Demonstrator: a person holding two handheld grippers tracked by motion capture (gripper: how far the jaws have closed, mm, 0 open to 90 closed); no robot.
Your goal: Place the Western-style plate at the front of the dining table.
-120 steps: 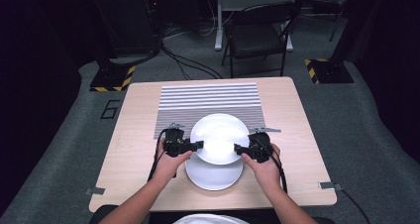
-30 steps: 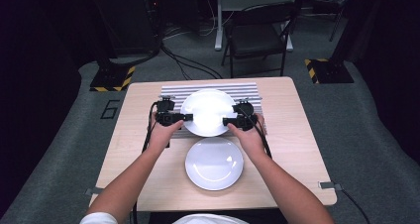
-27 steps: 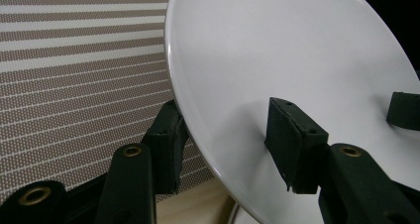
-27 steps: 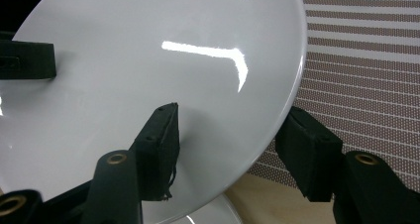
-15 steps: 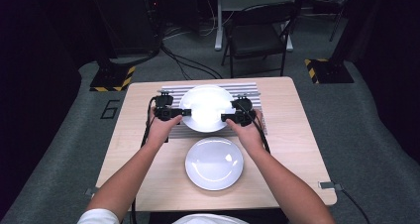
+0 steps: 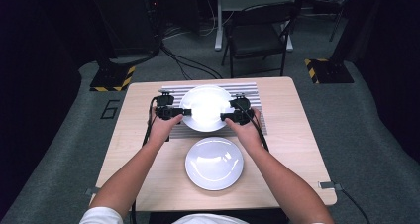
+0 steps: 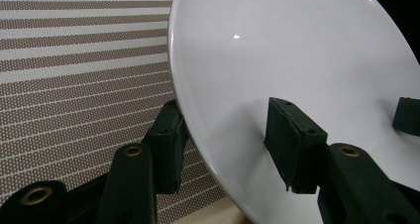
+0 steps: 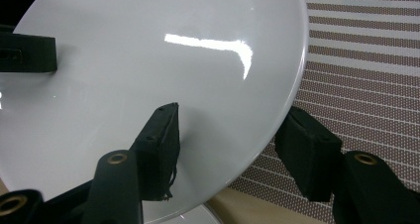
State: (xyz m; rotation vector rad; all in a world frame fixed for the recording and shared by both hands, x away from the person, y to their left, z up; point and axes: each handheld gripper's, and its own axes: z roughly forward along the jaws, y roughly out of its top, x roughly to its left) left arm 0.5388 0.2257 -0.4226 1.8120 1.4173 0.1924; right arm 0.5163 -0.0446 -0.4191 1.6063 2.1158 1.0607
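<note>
A white plate point(image 6: 205, 107) hangs over the striped mat point(image 6: 250, 90) at the far half of the table. My left gripper point(image 6: 185, 112) is shut on its left rim, my right gripper point(image 6: 224, 117) on its right rim. In the left gripper view, the left gripper point(image 7: 228, 140) straddles the plate point(image 7: 297, 50), one pad under the rim and one on the inside, with the mat point(image 7: 74, 60) below. In the right gripper view, the right gripper point(image 8: 233, 149) straddles the plate point(image 8: 148, 60) the same way above the mat point(image 8: 366, 60). A second white plate point(image 6: 214, 163) lies nearer the person.
The wooden table point(image 6: 297, 135) has bare wood on both sides of the mat and the near plate. Beyond its far edge stand a folding chair point(image 6: 257, 35) and cables on the grey floor. The person's forearms reach in from the front edge.
Four seconds ago both grippers held the plate just above the near plate. They have since carried it away from the person to the striped mat, and it has hardly moved over the last half second.
</note>
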